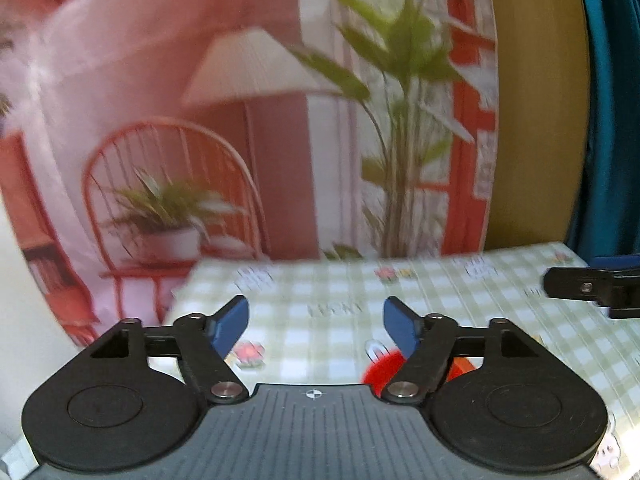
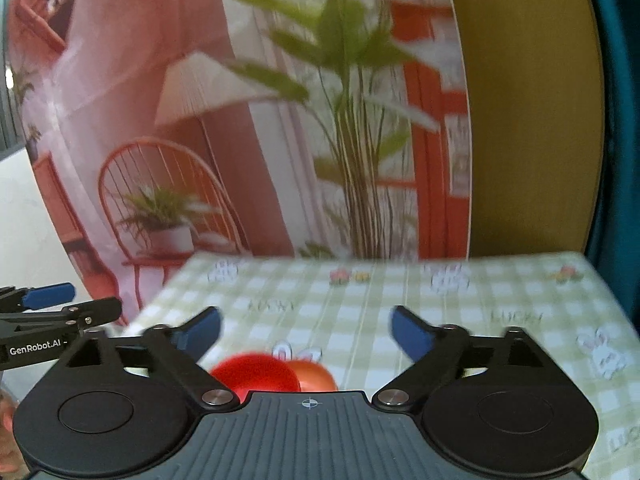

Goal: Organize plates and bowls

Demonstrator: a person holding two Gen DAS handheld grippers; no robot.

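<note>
A red dish (image 2: pixel 256 372) and an orange dish (image 2: pixel 316 376) sit side by side on the checked tablecloth (image 2: pixel 360 312), just below my right gripper (image 2: pixel 306 330), partly hidden by its body. The same red dish (image 1: pixel 386 368) and an orange edge (image 1: pixel 464 366) show under my left gripper's right finger. My left gripper (image 1: pixel 316 324) is open and empty above the table. My right gripper is open and empty too. Both views are blurred.
The other gripper shows at the right edge of the left wrist view (image 1: pixel 592 290) and at the left edge of the right wrist view (image 2: pixel 52 312). A printed backdrop (image 1: pixel 240 120) hangs behind the table's far edge. A yellow panel (image 2: pixel 528 120) stands at the right.
</note>
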